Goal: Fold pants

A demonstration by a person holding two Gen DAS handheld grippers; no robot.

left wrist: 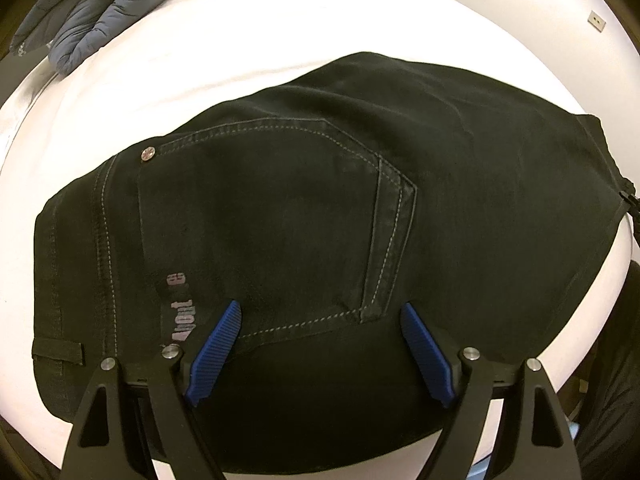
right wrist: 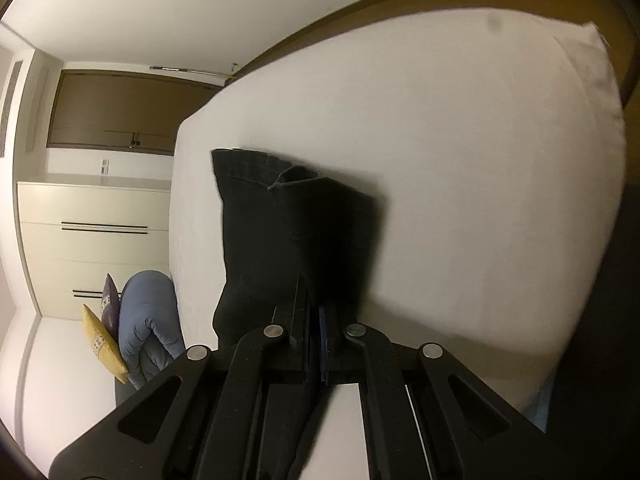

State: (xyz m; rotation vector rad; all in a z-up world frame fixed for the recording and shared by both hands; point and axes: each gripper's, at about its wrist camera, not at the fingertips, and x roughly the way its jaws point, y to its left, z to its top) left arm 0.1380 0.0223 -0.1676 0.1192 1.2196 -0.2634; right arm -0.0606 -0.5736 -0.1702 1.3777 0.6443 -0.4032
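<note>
Pants lie beneath the spread left fingers.

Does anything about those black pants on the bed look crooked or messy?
Slightly. At the far end of the pants, one hem is curled up and open instead of lying flat on the bed. Nothing looks torn or spilled.

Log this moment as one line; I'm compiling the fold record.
stage: folding | pants: on bed | left gripper: jaws open over back pocket | right gripper: jaws shut on pants
</note>
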